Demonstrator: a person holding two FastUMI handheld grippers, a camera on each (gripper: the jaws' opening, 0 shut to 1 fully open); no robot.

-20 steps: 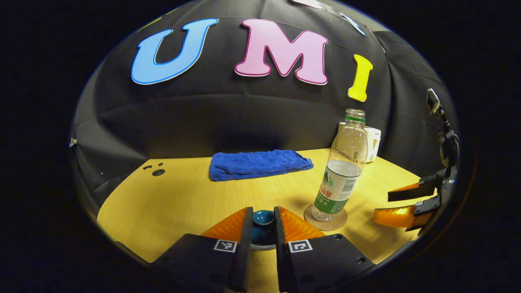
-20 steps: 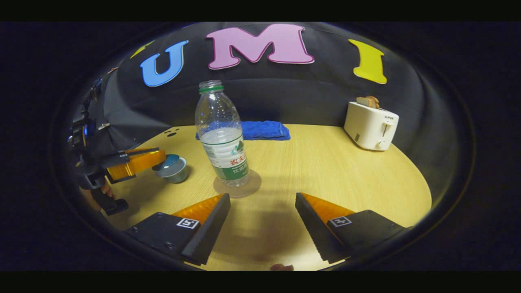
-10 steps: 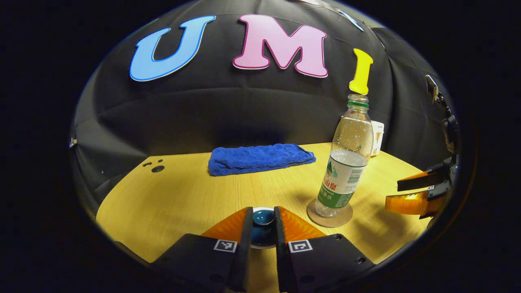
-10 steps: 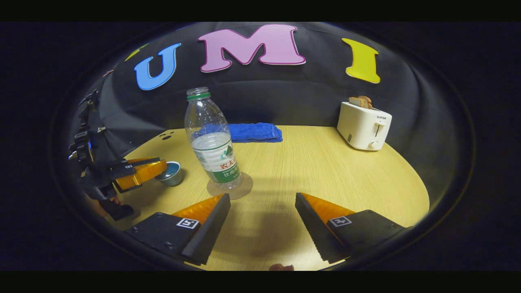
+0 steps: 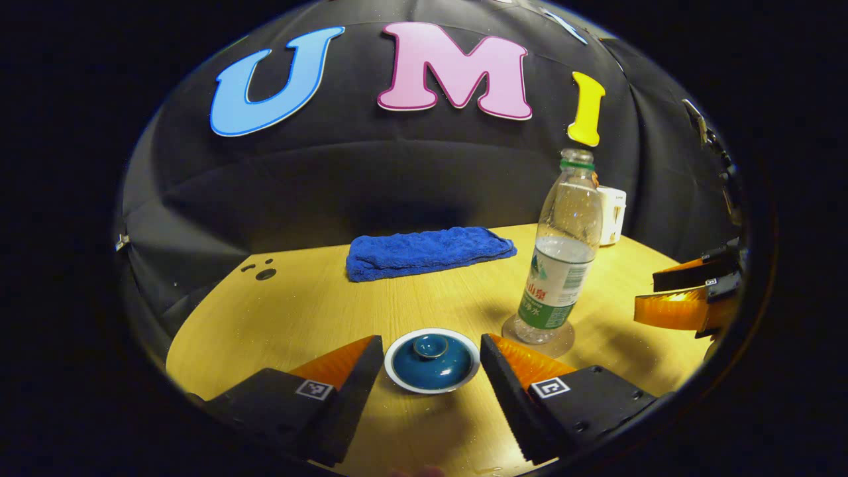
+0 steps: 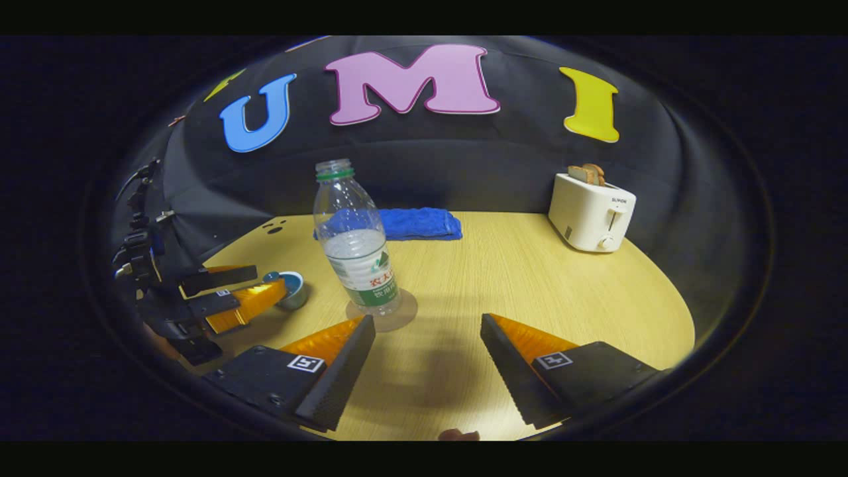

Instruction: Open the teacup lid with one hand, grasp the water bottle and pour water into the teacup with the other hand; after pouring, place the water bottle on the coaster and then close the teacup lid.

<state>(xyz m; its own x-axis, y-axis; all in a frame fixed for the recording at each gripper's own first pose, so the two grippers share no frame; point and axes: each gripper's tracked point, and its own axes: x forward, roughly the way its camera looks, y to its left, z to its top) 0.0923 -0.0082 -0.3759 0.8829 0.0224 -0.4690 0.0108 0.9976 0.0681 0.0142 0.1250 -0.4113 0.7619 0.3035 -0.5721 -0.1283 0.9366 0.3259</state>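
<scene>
The teacup sits near the table's front with its dark blue lid [image 5: 432,361] resting on its white rim. My left gripper [image 5: 432,340] is open, one finger on each side of the lid and clear of it. A clear water bottle [image 5: 560,265], uncapped and partly full, stands upright on a round coaster [image 5: 555,346] just right of the cup. In the right gripper view the bottle [image 6: 358,252] is ahead and left on the coaster [image 6: 404,313], and the teacup [image 6: 295,295] lies beyond it beside the left gripper [image 6: 268,281]. My right gripper [image 6: 427,344] is open and holds nothing.
A folded blue towel [image 5: 430,250] lies at the back of the wooden table [image 6: 530,278]. A white toaster [image 6: 591,212] with bread in it stands at the back right. The right gripper [image 5: 689,298] hovers right of the bottle.
My left gripper was shut on the lid's knob; it has opened and the lid now rests free on the cup. The right gripper stayed open and barely moved.
</scene>
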